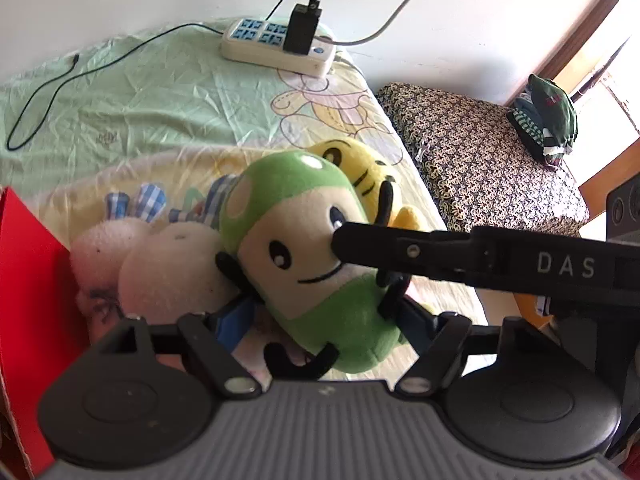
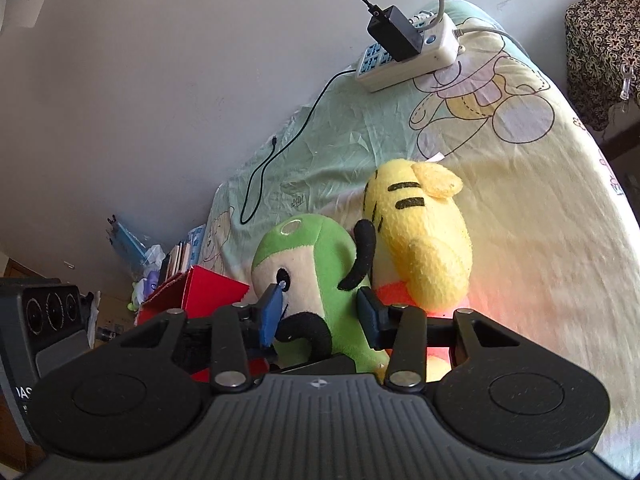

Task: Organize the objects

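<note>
**Green plush between two tools on the bed**

The right tool (image 2: 320,316) reaches low and forward over the bed (image 2: 520,240), its blue pads (image 2: 270,312) spread apart on either side of the green mushroom-capped plush toy with a cream face (image 2: 296,264); whether they press the toy I cannot tell. In the left wrist view the right tool's black finger crosses in from the right and its tip touches the toy's face.

The left tool (image 1: 320,320) sits just below the same toy (image 1: 304,248), fingers apart around its lower body.

The green toy lies on the cartoon-print sheet, leaning against a yellow striped plush toy (image 2: 420,240) behind it and a white fluffy plush toy (image 1: 160,264) at its side. A red cardboard box (image 1: 32,300) stands at the left edge; its contents are not visible. A white power strip with a black charger (image 1: 280,44) rests near the wall.
</note>
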`<state>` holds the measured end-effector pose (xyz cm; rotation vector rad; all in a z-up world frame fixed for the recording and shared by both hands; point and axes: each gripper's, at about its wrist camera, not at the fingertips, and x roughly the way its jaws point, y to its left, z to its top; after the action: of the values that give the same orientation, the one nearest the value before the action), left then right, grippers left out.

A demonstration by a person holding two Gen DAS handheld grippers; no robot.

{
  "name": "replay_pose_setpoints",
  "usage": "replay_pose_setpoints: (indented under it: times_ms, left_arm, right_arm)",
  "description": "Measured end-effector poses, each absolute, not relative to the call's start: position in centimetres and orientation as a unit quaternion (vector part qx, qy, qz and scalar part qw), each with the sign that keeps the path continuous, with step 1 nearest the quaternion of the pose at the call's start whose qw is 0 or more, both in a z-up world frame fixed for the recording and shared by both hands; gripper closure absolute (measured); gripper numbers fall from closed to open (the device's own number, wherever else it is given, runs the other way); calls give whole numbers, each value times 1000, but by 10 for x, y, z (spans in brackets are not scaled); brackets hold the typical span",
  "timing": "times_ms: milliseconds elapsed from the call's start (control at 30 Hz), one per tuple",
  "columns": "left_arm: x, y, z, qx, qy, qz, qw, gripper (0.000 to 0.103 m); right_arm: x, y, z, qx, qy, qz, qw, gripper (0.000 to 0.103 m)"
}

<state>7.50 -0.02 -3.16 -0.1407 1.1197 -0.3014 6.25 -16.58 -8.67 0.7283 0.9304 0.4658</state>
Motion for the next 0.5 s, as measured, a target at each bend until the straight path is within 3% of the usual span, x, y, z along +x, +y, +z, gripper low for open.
replay_pose_setpoints:
  times_ms: [133,500]
  left_arm:
    - [67,-4,-22,-46,514,-148,844,36]
    - [28,3,13,-25,454,-138,880,36]
  right_arm:
    - [57,-168,-83,354,423,226,803,67]
    - [28,-159,-53,359,381,255,813,69]
